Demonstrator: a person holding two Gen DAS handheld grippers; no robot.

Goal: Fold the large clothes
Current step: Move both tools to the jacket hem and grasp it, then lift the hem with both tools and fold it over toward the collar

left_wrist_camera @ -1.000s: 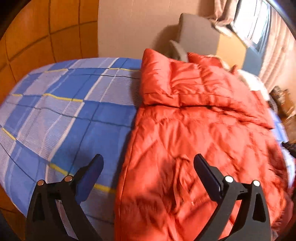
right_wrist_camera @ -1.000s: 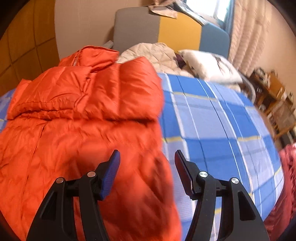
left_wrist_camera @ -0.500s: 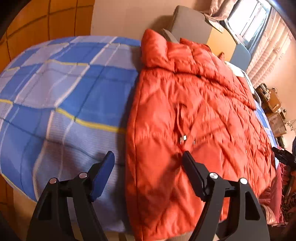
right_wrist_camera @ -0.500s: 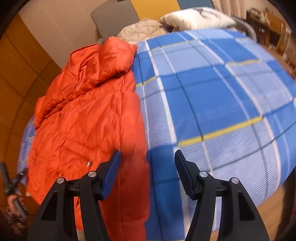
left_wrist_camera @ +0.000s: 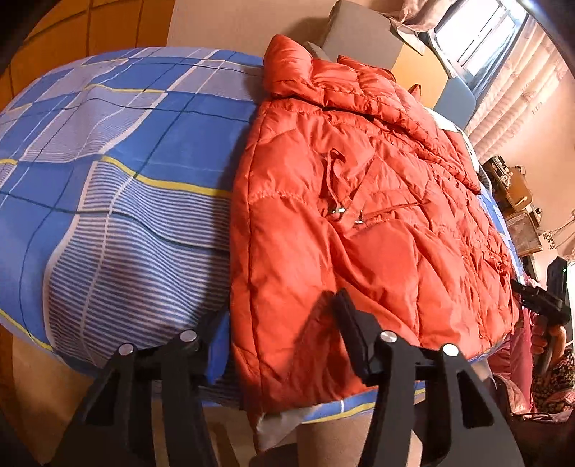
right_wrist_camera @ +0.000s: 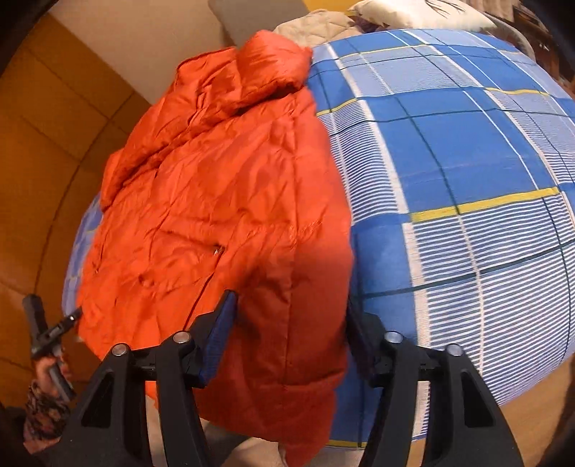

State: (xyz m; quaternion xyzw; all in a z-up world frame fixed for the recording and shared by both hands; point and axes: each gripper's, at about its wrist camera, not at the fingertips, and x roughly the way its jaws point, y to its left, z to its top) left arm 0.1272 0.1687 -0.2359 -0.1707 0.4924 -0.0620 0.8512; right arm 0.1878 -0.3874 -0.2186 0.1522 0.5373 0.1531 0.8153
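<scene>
left gripper [left_wrist_camera: 275, 330]: tip of the left finger buried behind the jacket's [left_wrist_camera: 359, 222] hem corner, contact with the fabric impossible to judge; jaws closing with the hem between them. right gripper [right_wrist_camera: 291, 330]: right finger edge-on against the jacket's side, pad face unseen; closing too, hem corner between. lower hem dropping over the bed [right_wrist_camera: 467, 179] edge, cut off behind the black gripper frames. far sleeve tucked under the jacket's body, shape unreadable. shelf clutter [left_wrist_camera: 517, 201] by the window too small to identify. bedding heap [right_wrist_camera: 323, 25] at the headboard cropped by the top edge. hand [right_wrist_camera: 50, 366] at the left rim partly cut off.
</scene>
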